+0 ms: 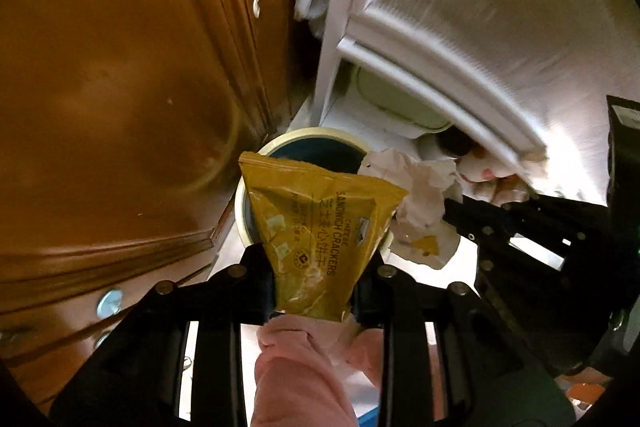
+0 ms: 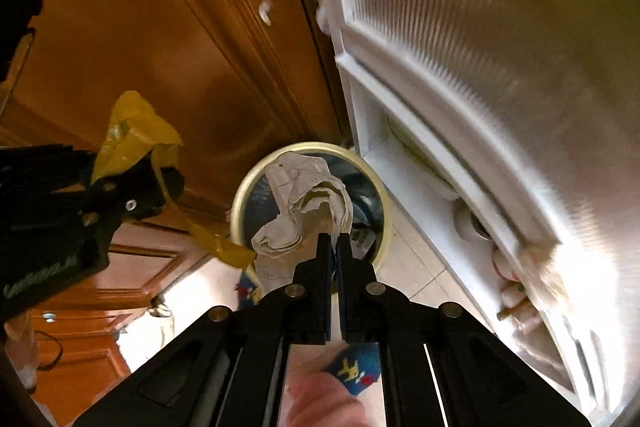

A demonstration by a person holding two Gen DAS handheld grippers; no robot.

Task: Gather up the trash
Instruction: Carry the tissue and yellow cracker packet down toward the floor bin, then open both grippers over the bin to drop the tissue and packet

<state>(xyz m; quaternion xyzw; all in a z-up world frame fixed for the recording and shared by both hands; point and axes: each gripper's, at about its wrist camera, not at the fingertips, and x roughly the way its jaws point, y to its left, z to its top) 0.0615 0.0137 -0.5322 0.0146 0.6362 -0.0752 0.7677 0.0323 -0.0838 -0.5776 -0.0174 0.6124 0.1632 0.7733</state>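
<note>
- In the left wrist view, the left gripper [image 1: 316, 291] has its fingers clamped on a yellow cracker wrapper [image 1: 320, 227], printed "Cheese Sandwich Crackers", at the lower centre of the frame.
- The wrapper hangs directly over a round, cream-rimmed trash bin [image 1: 276, 143] on the floor, its dark interior showing behind the packet's top edge.
- In the right wrist view, the right gripper [image 2: 334, 239] holds its fingers nearly together, pinching a crumpled white paper [image 2: 296, 211] just above the same bin's opening at centre frame.
- The same paper shows in the left wrist view at centre right, just beside the wrapper, with the right gripper's black frame behind it.
- Brown wooden cabinet doors [image 1: 120, 87] fill the left of both frames.
- A white-framed door with ribbed glass [image 2: 480, 47] fills the right.
- A pink sleeve [image 1: 296, 375] shows at the bottom centre of the left wrist view.
</note>
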